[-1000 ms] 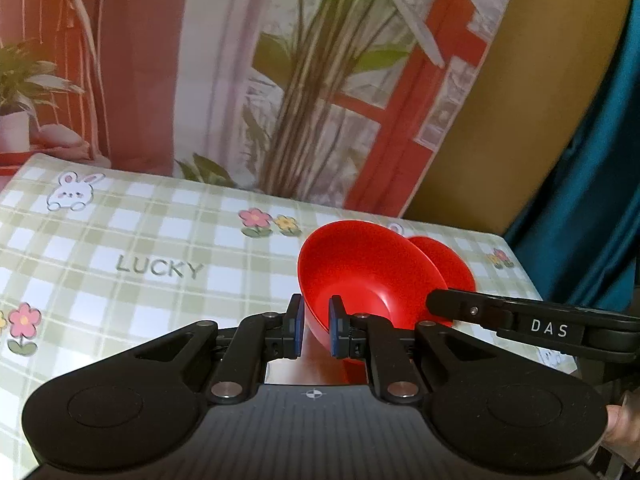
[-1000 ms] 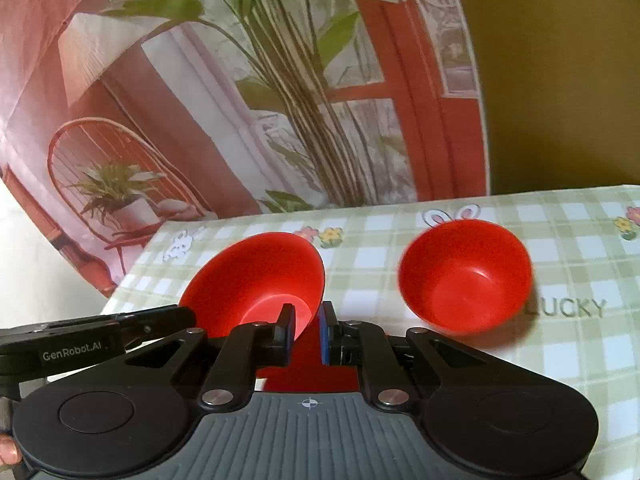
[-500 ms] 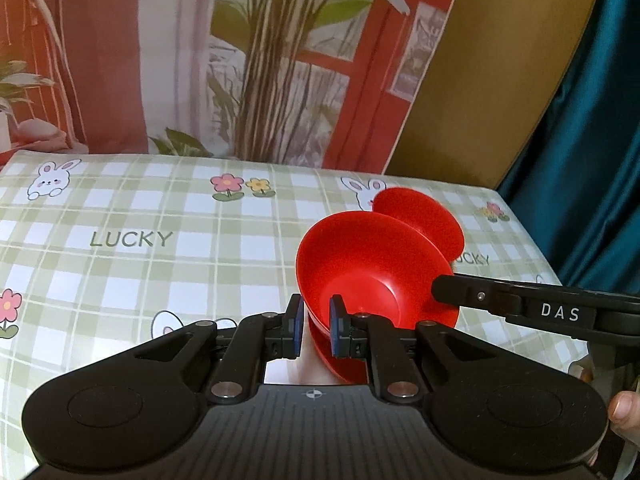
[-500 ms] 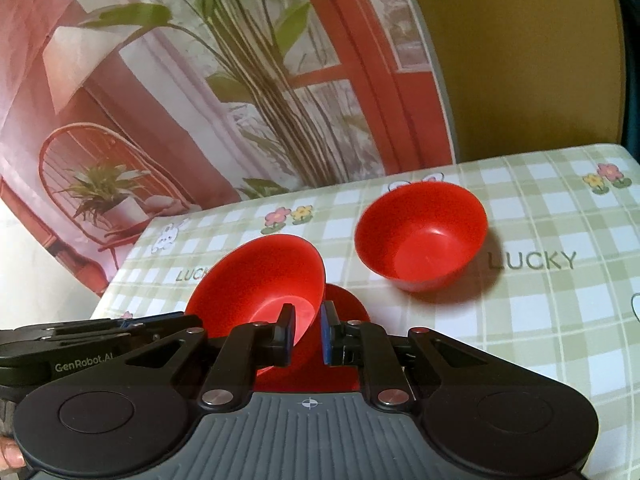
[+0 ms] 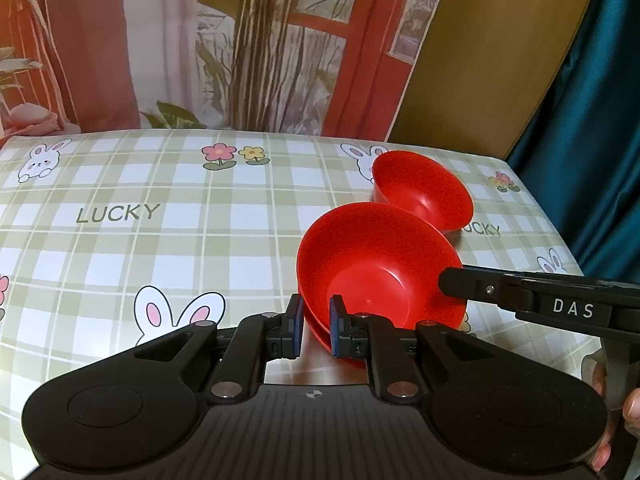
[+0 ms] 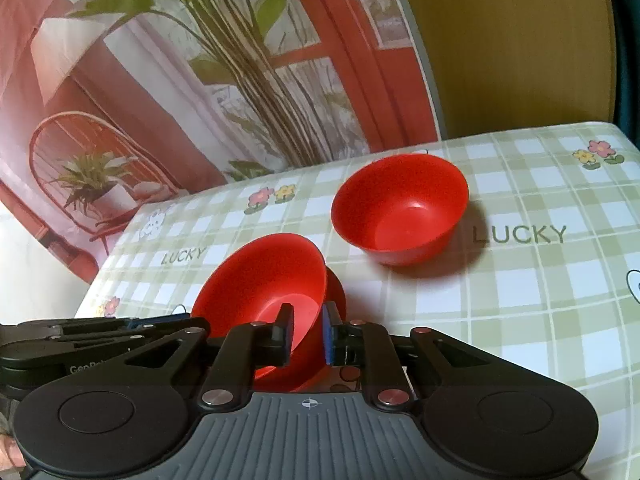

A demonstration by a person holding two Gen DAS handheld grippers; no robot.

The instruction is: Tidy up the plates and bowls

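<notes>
A red bowl is held tilted by both grippers, low over a red plate that shows under it. My left gripper is shut on the bowl's near rim. My right gripper is shut on the opposite rim of the same bowl, and its finger reaches in from the right in the left wrist view. The plate peeks out behind the bowl in the right wrist view. A second red bowl stands upright on the table farther back.
The table has a green checked cloth with rabbits, flowers and "LUCKY" print. A printed backdrop hangs behind it and a teal curtain at the right. The left gripper shows at the left of the right wrist view.
Both grippers have lowered the held bowl towards the table. The plate under it has come into view, and the second bowl now lies farther off.
</notes>
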